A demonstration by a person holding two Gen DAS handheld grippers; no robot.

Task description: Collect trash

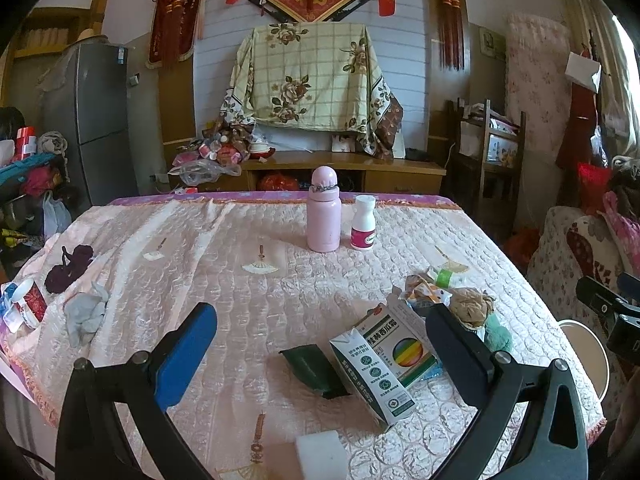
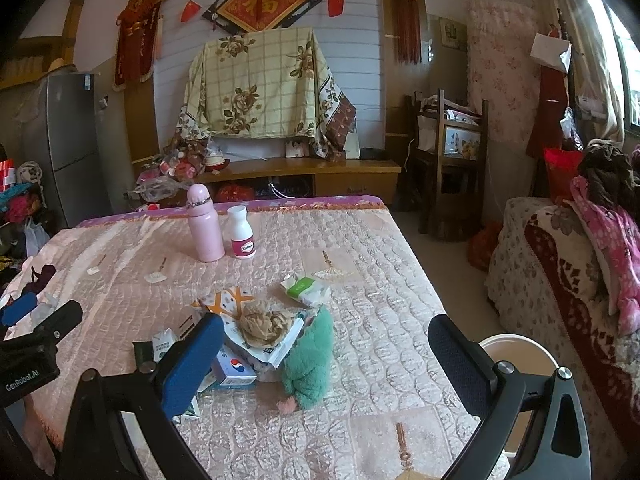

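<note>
Nothing looks collected yet, judging by how much litter lies on the table point(image 1: 240, 224).

Farthest left, near the table's edge, a red-and-white paper cup point(image 1: 29, 302) lies beside a grey crumpled tissue point(image 1: 85, 316), with a dark purple scrap point(image 1: 68, 266) just behind them. None of these is near either claw.

The left claw point(image 1: 320, 334) hangs over the near middle of the table, jaws spread wide and holding nothing. Between them lie a dark green packet point(image 1: 314, 370) and an opened medicine box point(image 1: 384, 364), which leans against the packet. A white block point(image 1: 322, 456) sits at the near edge (trash or not, I cannot tell).

To the right is the main heap: a crumpled brown paper ball point(image 2: 262, 322) on printed wrappers point(image 2: 228, 302), a small blue-and-white box point(image 2: 234, 368), a green fuzzy thing point(image 2: 314, 354) and a tissue pack point(image 2: 306, 288) just behind. The right claw point(image 2: 326, 354) is likewise spread and empty above this heap.

Past the table's right edge stands a pale round bin point(image 2: 516, 354), probably the destination; its visible inside looks bare. The pink bottle point(image 1: 323, 210) and white pill bottle point(image 1: 363, 224) stand upright at the back, likely not rubbish.
</note>
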